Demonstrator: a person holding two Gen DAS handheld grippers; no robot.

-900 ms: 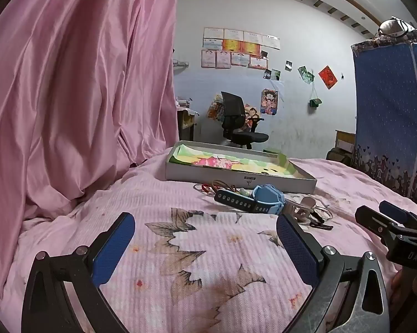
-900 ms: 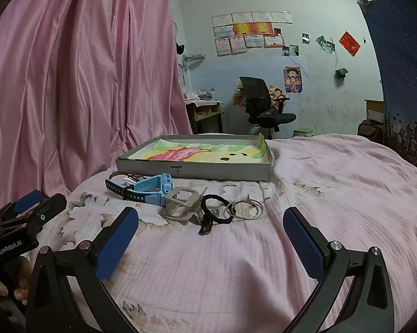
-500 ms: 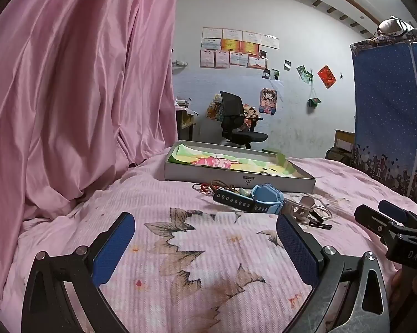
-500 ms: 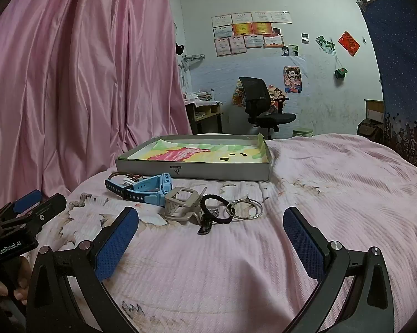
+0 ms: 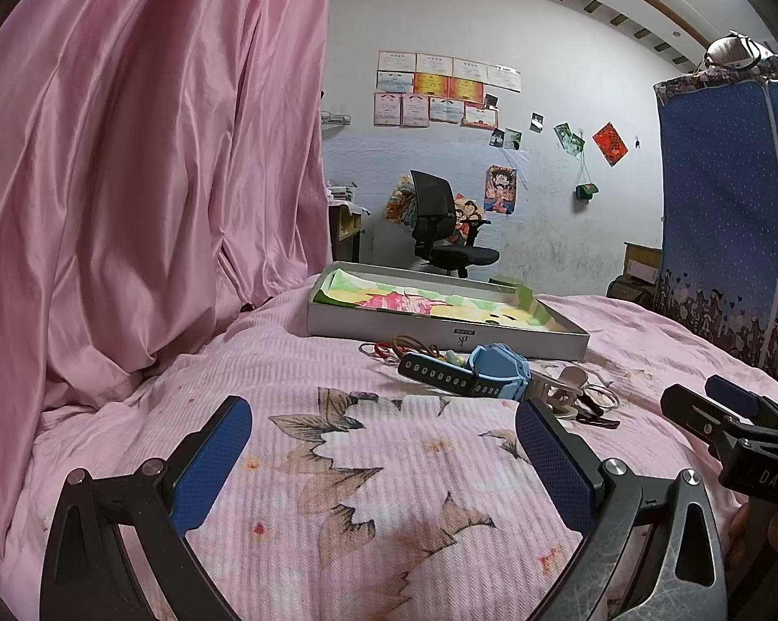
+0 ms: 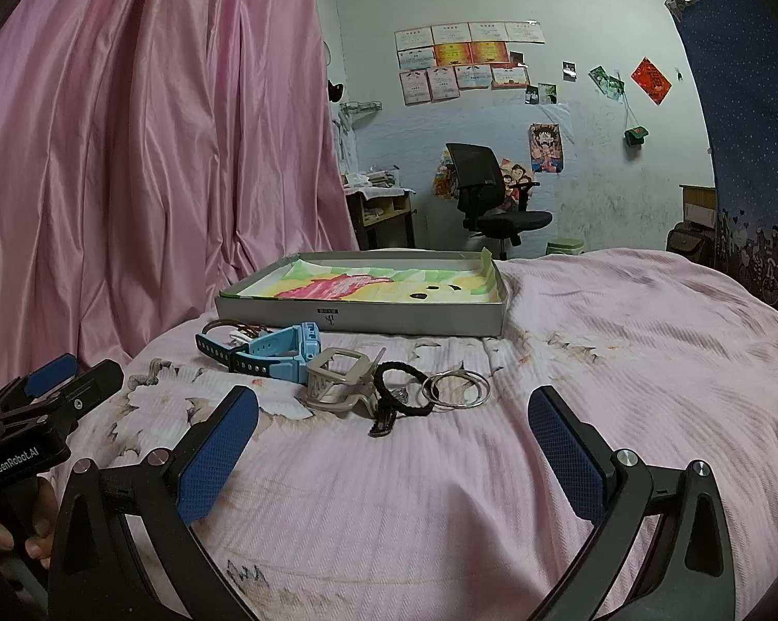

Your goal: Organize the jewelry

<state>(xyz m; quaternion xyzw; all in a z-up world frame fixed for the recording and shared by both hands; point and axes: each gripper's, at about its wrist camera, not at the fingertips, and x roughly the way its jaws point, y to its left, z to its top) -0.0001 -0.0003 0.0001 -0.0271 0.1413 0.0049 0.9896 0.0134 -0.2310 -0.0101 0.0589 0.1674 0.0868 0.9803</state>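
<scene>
Counting the small things on the pink bedspread (image 6: 622, 362), we found one blue watch (image 6: 280, 354), one beige hair claw (image 6: 340, 383), one black hair tie (image 6: 404, 388), one small black clip (image 6: 384, 422) and two thin silver bangles (image 6: 459, 388) that lay one over the other. They all lay close together, just in front of the one flat grey box (image 6: 415, 318), which stood open with a coloured drawing as its lining. Behind the watch lay a bundle of thin cords (image 5: 407, 346); we could not count them.

We held the left gripper (image 5: 384, 471) and the right gripper (image 6: 391, 458) above the bedspread, both with the jaws wide apart and with nothing between them. Each was near the jewelry but touched none of it.

To the right of the box the bedspread was bare and wide. On the left a pink curtain (image 5: 146, 181) hung down to the edge of the bed.

Only the right wrist view showed the bangles and the hair tie clearly; in the left wrist view the watch (image 5: 492, 370) hid most of them. The left wrist view showed the red and brown colours of the cords better.
</scene>
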